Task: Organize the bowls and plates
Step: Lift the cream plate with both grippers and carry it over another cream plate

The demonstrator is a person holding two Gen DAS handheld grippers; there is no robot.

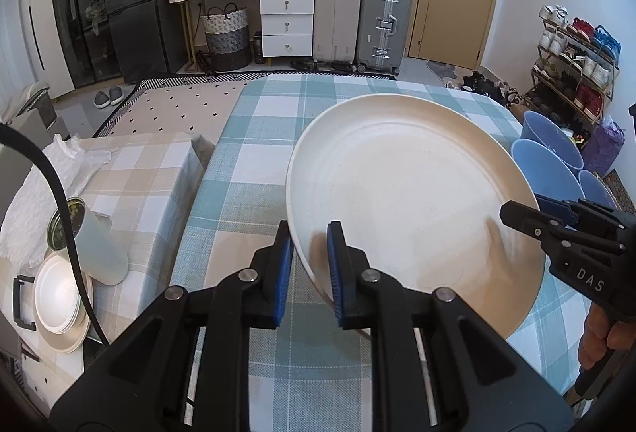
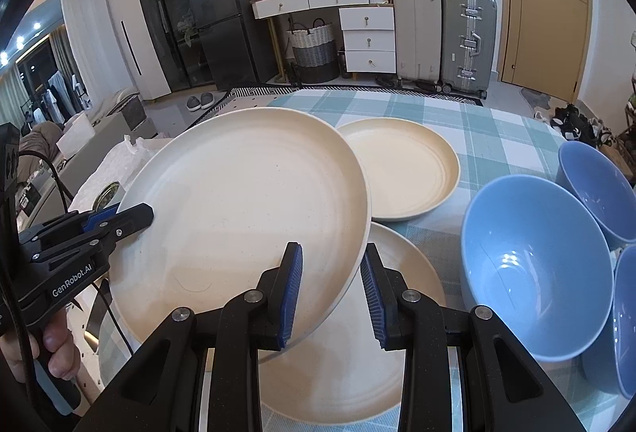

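Both grippers, left gripper (image 1: pixel 310 265) and right gripper (image 2: pixel 332 289), are clamped on opposite rims of the cream plate (image 2: pixel 242 217), held tilted right above another cream plate (image 2: pixel 397 293).

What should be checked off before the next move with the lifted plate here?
1. Left gripper grips the lifted plate: ok, pads on both faces of the rim.
2. Right gripper grips it too: cannot tell, it straddles the rim but a gap shows beside one pad.
3. Lifted plate level: not ok, it is tilted.
4. Lifted plate apart from the lower plate: cannot tell, their edges overlap in the right wrist view.
5. Small plate free of items: ok, nothing lies in it.
6. Blue bowls apart from the lifted plate: ok, they sit off to the right.
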